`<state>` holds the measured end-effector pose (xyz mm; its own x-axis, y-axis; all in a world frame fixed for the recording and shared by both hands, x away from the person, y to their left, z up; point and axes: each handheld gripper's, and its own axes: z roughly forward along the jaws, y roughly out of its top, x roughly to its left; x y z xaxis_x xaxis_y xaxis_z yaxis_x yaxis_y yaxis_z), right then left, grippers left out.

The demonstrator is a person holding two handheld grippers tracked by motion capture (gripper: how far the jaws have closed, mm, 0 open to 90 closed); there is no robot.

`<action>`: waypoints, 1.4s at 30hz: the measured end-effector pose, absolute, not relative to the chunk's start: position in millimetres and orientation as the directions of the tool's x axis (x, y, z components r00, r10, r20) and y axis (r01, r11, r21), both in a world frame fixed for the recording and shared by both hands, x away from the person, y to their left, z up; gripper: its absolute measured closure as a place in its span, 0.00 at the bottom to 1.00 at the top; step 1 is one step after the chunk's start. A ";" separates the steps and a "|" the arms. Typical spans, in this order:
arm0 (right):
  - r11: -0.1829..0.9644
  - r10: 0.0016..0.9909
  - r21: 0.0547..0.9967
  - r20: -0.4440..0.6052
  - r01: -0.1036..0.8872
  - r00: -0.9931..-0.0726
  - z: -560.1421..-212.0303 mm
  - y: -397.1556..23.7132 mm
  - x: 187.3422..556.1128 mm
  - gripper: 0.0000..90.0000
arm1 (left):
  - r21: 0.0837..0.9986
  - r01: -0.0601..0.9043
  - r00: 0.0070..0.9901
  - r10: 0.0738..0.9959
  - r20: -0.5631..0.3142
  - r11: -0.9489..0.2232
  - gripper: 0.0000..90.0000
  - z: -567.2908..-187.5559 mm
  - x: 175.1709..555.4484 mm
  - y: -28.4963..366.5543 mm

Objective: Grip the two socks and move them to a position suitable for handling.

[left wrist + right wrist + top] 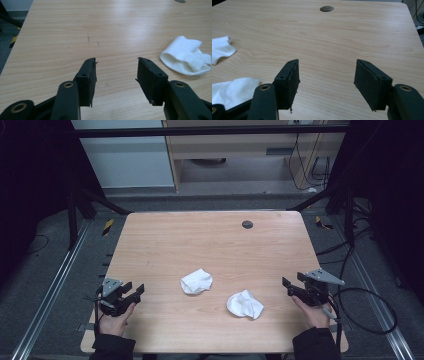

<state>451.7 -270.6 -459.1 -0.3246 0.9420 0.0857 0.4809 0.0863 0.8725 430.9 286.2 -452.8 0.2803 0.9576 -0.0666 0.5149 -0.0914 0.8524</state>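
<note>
Two crumpled white socks lie on a wooden desk (165, 245). The left sock (196, 281) sits near the desk's middle; the right sock (245, 304) lies nearer the person, a little apart from it. The left gripper (136, 291) rests near the desk's left edge, its fingers (88, 75) apart and empty, the left sock well to their right. The right gripper (289, 286) rests near the right edge, fingers (288, 80) wide apart, nothing between them, the right sock off to their left.

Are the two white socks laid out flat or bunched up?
Bunched up. The left sock and right sock each lie as a crumpled, folded-over lump on the table, apart from each other.
</note>
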 end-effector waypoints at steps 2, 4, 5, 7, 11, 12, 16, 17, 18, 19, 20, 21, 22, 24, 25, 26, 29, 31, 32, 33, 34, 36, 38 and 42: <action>0.109 0.937 0.869 0.072 0.483 -0.342 -458.1 -266.0 450.4 0.40 | 0.855 0.505 0.303 0.952 -0.050 -0.116 0.54 -451.6 428.7 280.2; 0.129 0.931 0.870 0.059 0.475 -0.361 -457.3 -261.3 448.1 0.40 | 0.856 0.496 0.323 0.946 -0.024 -0.148 0.53 -451.4 426.8 274.0; 0.135 0.924 0.870 0.063 0.474 -0.378 -457.0 -257.2 445.4 0.40 | 0.853 0.496 0.335 0.942 -0.014 -0.164 0.54 -451.5 426.0 271.4; 0.136 0.920 0.868 0.068 0.478 -0.387 -457.1 -255.1 444.0 0.40 | 0.848 0.500 0.351 0.936 -0.013 -0.175 0.54 -451.4 424.9 267.0; 0.157 0.901 0.859 0.078 0.488 -0.427 -458.8 -244.5 439.0 0.41 | 0.843 0.507 0.356 0.934 -0.014 -0.180 0.51 -450.7 423.1 257.6; 0.157 0.901 0.859 0.078 0.488 -0.427 -458.8 -244.5 439.0 0.41 | 0.843 0.507 0.356 0.934 -0.014 -0.180 0.50 -450.7 423.1 257.6; 0.182 0.881 0.861 0.072 0.475 -0.467 -458.0 -235.3 432.6 0.40 | 0.840 0.506 0.367 0.930 -0.006 -0.194 0.49 -450.3 422.4 249.8; 0.187 0.877 0.861 0.071 0.473 -0.475 -457.6 -233.2 431.2 0.40 | 0.839 0.506 0.372 0.928 -0.002 -0.200 0.48 -450.2 422.4 247.5; 0.192 0.874 0.861 0.069 0.471 -0.482 -457.2 -231.3 429.7 0.40 | 0.841 0.502 0.376 0.927 -0.002 -0.202 0.47 -450.4 422.6 244.8; 0.197 0.868 0.861 0.069 0.469 -0.491 -457.0 -229.3 428.5 0.40 | 0.839 0.502 0.382 0.924 0.002 -0.209 0.47 -450.5 422.7 243.1; 0.215 0.860 0.854 0.065 0.474 -0.507 -457.2 -225.3 426.7 0.40 | 0.839 0.501 0.386 0.922 0.003 -0.213 0.45 -450.9 423.0 239.5; 0.215 0.860 0.854 0.065 0.474 -0.507 -457.2 -225.3 426.7 0.40 | 0.837 0.500 0.392 0.920 0.008 -0.220 0.45 -451.0 423.2 237.3; 0.225 0.857 0.853 0.057 0.472 -0.513 -457.7 -223.5 425.8 0.40 | 0.837 0.501 0.396 0.918 0.003 -0.218 0.44 -451.3 423.5 234.6; 0.231 0.851 0.850 0.059 0.473 -0.522 -458.5 -220.2 424.0 0.40 | 0.838 0.497 0.403 0.915 0.007 -0.225 0.44 -451.4 424.2 229.8; 0.233 0.850 0.846 0.061 0.479 -0.522 -458.8 -217.3 422.1 0.40 | 0.836 0.496 0.413 0.911 0.009 -0.233 0.43 -451.7 424.4 225.8; 0.233 0.850 0.846 0.061 0.479 -0.522 -458.8 -217.3 422.1 0.40 | 0.836 0.496 0.413 0.911 0.009 -0.233 0.42 -451.7 424.4 225.8; 0.227 0.856 0.849 0.059 0.476 -0.514 -458.6 -214.8 420.3 0.40 | 0.836 0.495 0.421 0.907 0.007 -0.236 0.42 -452.2 425.7 220.0; 0.236 0.855 0.848 0.051 0.475 -0.516 -458.3 -212.7 420.2 0.40 | 0.838 0.494 0.427 0.904 -0.002 -0.231 0.41 -451.4 426.6 216.7; 0.239 0.852 0.845 0.054 0.478 -0.521 -458.2 -209.9 420.1 0.40 | 0.838 0.492 0.432 0.902 0.000 -0.236 0.41 -450.8 426.9 215.0; 0.242 0.848 0.844 0.056 0.479 -0.526 -457.9 -208.4 420.1 0.39 | 0.840 0.489 0.434 0.901 0.000 -0.235 0.41 -450.6 427.2 212.5; 0.245 0.847 0.844 0.054 0.478 -0.529 -457.8 -206.9 420.4 0.39 | 0.840 0.486 0.439 0.898 0.003 -0.241 0.41 -449.9 427.3 210.6; 0.253 0.845 0.842 0.047 0.476 -0.532 -457.4 -205.9 421.0 0.38 | 0.840 0.485 0.449 0.894 -0.001 -0.243 0.41 -448.7 427.5 205.6; 0.259 0.841 0.845 0.040 0.468 -0.539 -455.3 -203.6 422.4 0.39 | 0.844 0.472 0.464 0.886 0.006 -0.253 0.41 -445.5 428.2 198.9; 0.264 0.841 0.847 0.032 0.461 -0.540 -453.3 -201.8 423.0 0.40 | 0.844 0.466 0.478 0.878 0.012 -0.265 0.41 -444.5 428.4 189.7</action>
<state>423.0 -201.8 -453.3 -0.5404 0.8408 0.0320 0.4613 0.2642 0.8470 428.4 189.7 -444.5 0.4783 0.8781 0.0117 0.4658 -0.2650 0.8443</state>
